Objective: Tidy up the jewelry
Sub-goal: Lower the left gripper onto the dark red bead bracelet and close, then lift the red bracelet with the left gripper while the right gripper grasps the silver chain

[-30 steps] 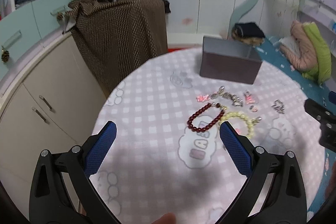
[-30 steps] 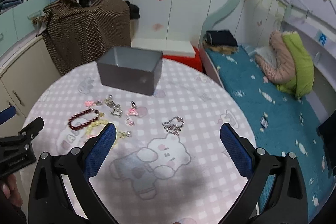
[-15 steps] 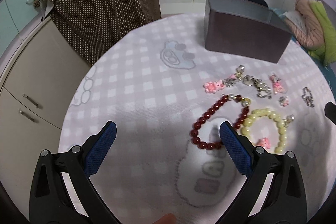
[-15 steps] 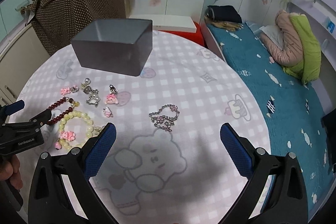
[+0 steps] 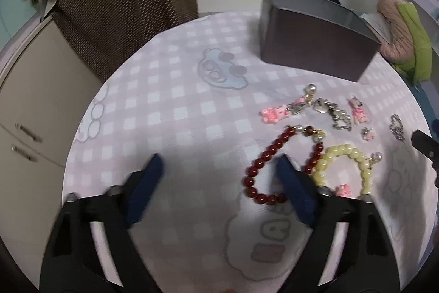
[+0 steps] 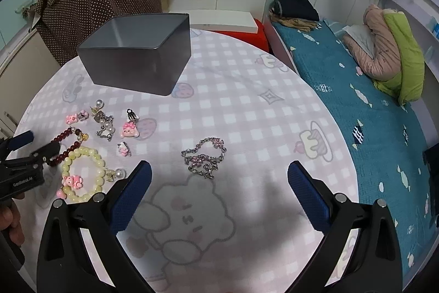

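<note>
The left gripper (image 5: 218,168) hangs low over the round table (image 5: 170,106) with its jaws spread wide, one blue pad lying over the loop of the dark red bead bracelet (image 5: 277,164), gripping nothing. The right gripper (image 6: 219,175) is just as wide and empty, with the silver chain (image 6: 204,157) just ahead of it. Beyond lie the pale yellow bracelet (image 6: 85,173), pink charms (image 6: 130,129) and the open grey box (image 6: 137,54).

Both wrist views near, sharing red bracelet (image 5: 279,164).
</note>
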`<state>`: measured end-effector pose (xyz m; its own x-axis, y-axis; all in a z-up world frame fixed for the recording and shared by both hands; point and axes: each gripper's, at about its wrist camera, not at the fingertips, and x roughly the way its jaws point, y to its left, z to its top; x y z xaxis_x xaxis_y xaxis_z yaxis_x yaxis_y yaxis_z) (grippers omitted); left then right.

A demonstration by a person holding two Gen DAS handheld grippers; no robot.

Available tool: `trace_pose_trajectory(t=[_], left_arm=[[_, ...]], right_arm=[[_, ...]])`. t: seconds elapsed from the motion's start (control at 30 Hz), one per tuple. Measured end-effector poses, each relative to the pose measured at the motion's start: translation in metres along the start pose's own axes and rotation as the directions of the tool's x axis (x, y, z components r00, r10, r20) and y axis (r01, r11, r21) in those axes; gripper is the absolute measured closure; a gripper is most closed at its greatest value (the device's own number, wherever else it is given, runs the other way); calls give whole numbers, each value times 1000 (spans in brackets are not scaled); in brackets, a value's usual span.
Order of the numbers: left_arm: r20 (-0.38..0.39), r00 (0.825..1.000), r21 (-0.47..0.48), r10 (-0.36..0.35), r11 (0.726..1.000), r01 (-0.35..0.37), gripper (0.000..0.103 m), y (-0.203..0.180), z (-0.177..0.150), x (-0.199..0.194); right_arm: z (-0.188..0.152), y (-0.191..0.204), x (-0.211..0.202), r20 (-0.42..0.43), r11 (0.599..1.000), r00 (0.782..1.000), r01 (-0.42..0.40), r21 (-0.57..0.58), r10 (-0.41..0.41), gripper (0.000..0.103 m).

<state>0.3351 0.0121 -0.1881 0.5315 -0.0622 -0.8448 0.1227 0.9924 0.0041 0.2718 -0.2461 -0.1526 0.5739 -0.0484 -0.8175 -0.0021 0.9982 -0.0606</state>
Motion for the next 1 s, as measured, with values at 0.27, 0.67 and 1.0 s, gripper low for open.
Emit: trace_pose_trajectory(t=[0.27, 0.67, 1.0], left_arm=[[-7, 996, 63, -91, 994, 92, 96, -19, 7, -2], [80, 986, 36, -143, 989, 141, 95, -16, 2, -35], [124, 982, 48, -144, 989, 139, 95, -18, 7, -52]], right_arm=[[2, 1, 3, -2, 1000, 1000, -3, -12, 3, 7], [-1, -4, 31, -47, 1000, 999, -4, -16, 3, 18], [0, -5, 32, -38, 996, 995, -94, -11, 94, 95]])
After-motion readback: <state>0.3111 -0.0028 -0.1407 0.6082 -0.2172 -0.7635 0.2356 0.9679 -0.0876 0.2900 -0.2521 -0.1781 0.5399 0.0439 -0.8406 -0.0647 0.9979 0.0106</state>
